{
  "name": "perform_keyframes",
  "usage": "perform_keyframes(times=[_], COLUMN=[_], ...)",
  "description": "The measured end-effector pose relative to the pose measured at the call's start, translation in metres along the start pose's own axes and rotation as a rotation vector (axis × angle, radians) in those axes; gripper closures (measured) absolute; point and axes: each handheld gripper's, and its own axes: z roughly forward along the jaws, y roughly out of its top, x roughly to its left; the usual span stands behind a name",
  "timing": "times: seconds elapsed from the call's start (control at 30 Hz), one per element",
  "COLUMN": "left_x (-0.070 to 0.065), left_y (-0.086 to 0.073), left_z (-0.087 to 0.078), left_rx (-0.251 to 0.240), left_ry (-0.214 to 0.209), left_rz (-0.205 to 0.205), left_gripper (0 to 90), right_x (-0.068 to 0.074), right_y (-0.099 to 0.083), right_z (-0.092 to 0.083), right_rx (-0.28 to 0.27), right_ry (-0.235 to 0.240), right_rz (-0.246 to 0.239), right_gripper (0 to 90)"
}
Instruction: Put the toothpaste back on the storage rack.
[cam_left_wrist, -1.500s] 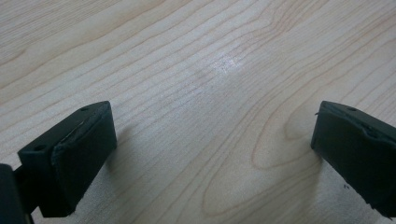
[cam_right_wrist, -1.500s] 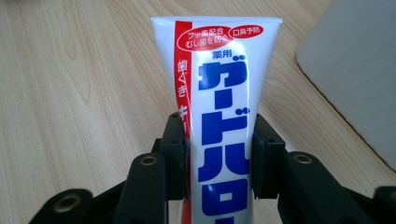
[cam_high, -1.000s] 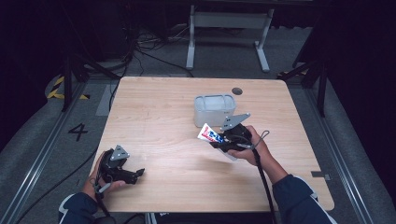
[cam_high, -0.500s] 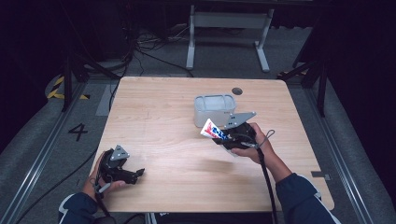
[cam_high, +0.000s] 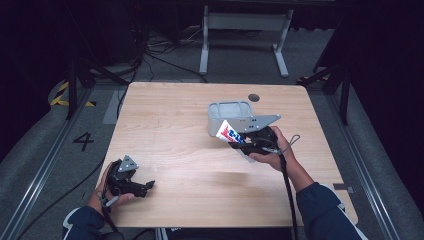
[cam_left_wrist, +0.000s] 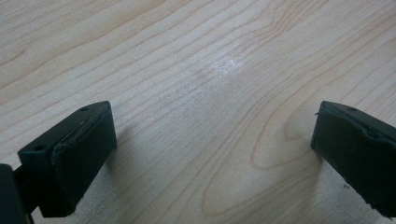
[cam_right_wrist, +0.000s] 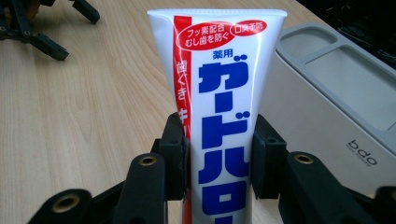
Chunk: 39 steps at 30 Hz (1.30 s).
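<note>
pale wood grain runs across the whole table (cam_high: 170, 125), and my two grippers sit well apart on it. my right gripper (cam_right_wrist: 217, 158) is out toward the far right, its jaws closed on a toothpaste tube (cam_right_wrist: 219, 88) — white with a red stripe down one side and big blue lettering. in the right gripper view the tube stands up between the two black jaws, pinched on both flat sides, its crimped flat end farthest from the jaws. in the high view the same tube (cam_high: 228, 132) points left and slightly far from my right hand (cam_high: 274, 150), its end just beside the near wall of a grey tray (cam_high: 215, 116); i cannot tell whether they touch.

the tray is a light grey plastic holder with shallow compartments on top (a small logo is printed on its side in the right gripper view (cam_right_wrist: 345, 107)). it sits far of centre on the table, to the right of the tube in my gripper's own view.

my left gripper (cam_high: 145, 186) is at the near left corner area, held low in my left hand (cam_high: 102, 192). in the left gripper view (cam_left_wrist: 212, 154) its jaws are spread wide, nothing between them — just bare wood with a soft glare spot.

a dark round hole (cam_high: 253, 97) marks the table's far edge.
</note>
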Motion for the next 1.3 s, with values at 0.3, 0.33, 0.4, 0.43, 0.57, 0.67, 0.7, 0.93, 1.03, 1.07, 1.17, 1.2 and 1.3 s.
perform_keyframes(times=[0.3,0.33,0.4,0.43,0.57,0.67,0.7,0.93,1.03,1.07,1.17,1.2,1.3], left_x=[0.000,0.000,0.000,0.000,0.000,0.000,0.000,0.000,0.000,0.000,0.000,0.000,0.000], left_y=[0.000,0.000,0.000,0.000,0.000,0.000,0.000,0.000,0.000,0.000,0.000,0.000,0.000], left_z=[0.000,0.000,0.000,0.000,0.000,0.000,0.000,0.000,0.000,0.000,0.000,0.000,0.000], left_rx=[-0.005,-0.004,-0.004,-0.005,-0.005,-0.003,0.000,-0.002,-0.003,-0.005,-0.005,-0.005,-0.005], left_ry=[0.003,0.002,0.002,0.003,0.003,0.002,0.000,0.001,0.001,0.003,0.003,0.003,0.003], left_rz=[-0.001,-0.001,-0.001,-0.001,0.000,0.000,0.000,0.000,-0.001,-0.001,-0.001,-0.001,-0.001], left_gripper=[0.5,0.5,0.5,0.5,0.5,0.5,0.5,0.5,0.5,0.5,0.5,0.5,0.5], right_x=[-0.005,-0.006,-0.007,-0.008,-0.010,-0.012,-0.013,-0.020,-0.022,-0.023,-0.024,-0.024,-0.027], right_y=[0.006,0.006,0.008,0.008,0.011,0.012,0.013,0.016,0.017,0.017,0.019,0.019,0.020], right_z=[0.001,0.001,0.001,0.000,-0.001,-0.002,-0.002,-0.003,-0.004,-0.004,-0.005,-0.005,-0.008], right_rx=[-0.012,-0.014,-0.022,-0.026,-0.040,-0.050,-0.053,-0.066,-0.077,-0.079,-0.080,-0.080,-0.096], right_ry=[-0.006,-0.008,-0.006,-0.009,-0.013,-0.020,-0.021,-0.026,-0.030,-0.029,-0.033,-0.033,-0.036], right_rz=[0.006,0.010,0.016,0.017,0.022,0.025,0.028,0.044,0.043,0.044,0.045,0.045,0.049], right_gripper=[64.3,64.3,64.2,64.2,64.2,64.2,64.2,64.2,64.3,64.3,64.3,64.3,64.3])
